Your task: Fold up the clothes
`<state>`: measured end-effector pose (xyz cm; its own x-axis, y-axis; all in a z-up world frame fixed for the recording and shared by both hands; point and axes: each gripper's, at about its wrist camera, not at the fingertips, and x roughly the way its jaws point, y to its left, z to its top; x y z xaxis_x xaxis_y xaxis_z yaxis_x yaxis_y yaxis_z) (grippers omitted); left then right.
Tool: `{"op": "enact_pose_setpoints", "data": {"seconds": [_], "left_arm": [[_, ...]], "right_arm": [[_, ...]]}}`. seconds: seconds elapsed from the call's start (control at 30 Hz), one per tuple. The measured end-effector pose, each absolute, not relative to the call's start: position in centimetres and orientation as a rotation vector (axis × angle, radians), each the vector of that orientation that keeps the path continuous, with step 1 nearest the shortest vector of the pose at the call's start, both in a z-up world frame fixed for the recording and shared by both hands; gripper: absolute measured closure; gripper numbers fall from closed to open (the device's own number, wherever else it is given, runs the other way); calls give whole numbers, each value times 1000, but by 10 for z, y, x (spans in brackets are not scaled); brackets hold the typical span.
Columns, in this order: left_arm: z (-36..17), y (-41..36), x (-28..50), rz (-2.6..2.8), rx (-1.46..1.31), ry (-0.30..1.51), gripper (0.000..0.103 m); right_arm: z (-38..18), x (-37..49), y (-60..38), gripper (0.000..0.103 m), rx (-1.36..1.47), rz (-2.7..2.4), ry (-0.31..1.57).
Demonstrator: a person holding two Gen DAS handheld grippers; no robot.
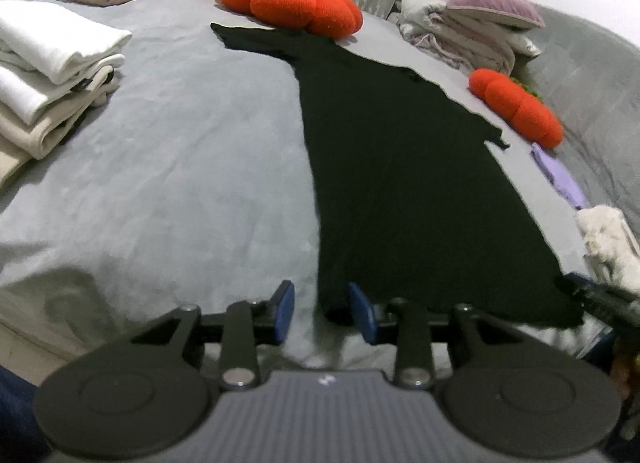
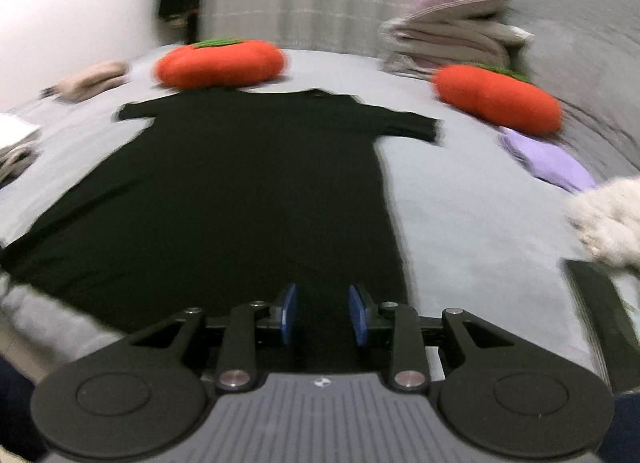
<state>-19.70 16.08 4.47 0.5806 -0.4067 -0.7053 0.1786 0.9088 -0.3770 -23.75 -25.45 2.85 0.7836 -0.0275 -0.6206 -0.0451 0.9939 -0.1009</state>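
**Desk:** Nearest the lens, what is showing?

**Photographer:** Blue-padded fingers of the left gripper (image 1: 322, 313) are standing parted at the near hem of a long black short-sleeved knit dress (image 1: 400, 191), straddling its left corner and pinching nothing. At the other corner, the right gripper (image 2: 322, 313) is hovering over the hem with its pads equally apart, holding no cloth.

**Desk:** Take it from the largest thing down.

**Photographer:** A wide bed under a pale grey-blue sheet (image 1: 180, 151) is carrying everything. The dress is lying flat and full length along it, sleeves spread, collar toward the headboard. A stack of folded white and cream garments (image 1: 52, 75) is sitting at the left edge. A round orange plush pumpkin cushion (image 1: 292, 3) is touching the far sleeve, and a smaller orange one (image 1: 516, 107) is lying just beside the other sleeve. A small lilac cloth (image 2: 544, 161) is resting near it.

**Desk:** Where could it go wrong?

**Photographer:** I am judging that soft knit will sag if the corners are lifted unevenly, skewing the fold. A pinch may also be catching the sheet beneath. The far sleeve could be snagging on the big cushion.
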Motion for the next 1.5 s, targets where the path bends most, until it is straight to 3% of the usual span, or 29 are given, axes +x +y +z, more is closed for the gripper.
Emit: {"op": "enact_pose_setpoints", "data": {"seconds": [0.73,0.83,0.9,1.07,1.5], "left_arm": [[33,185,-172,-299,-405,899,72],[33,184,-172,-304,-398,896,72],[33,184,-172,-306,-402,895,72],[33,183,-174,-309,-397,894,71],[35,177,-177,-311,-363,886,71]], "right_arm": [[-13,-239,-48,74,-458,584,542],[-18,-235,-46,83,-470,561,548],[-15,-233,-52,98,-435,556,560],[-9,-234,-64,98,-300,538,586],[-11,-258,-53,99,-337,509,586]]}}
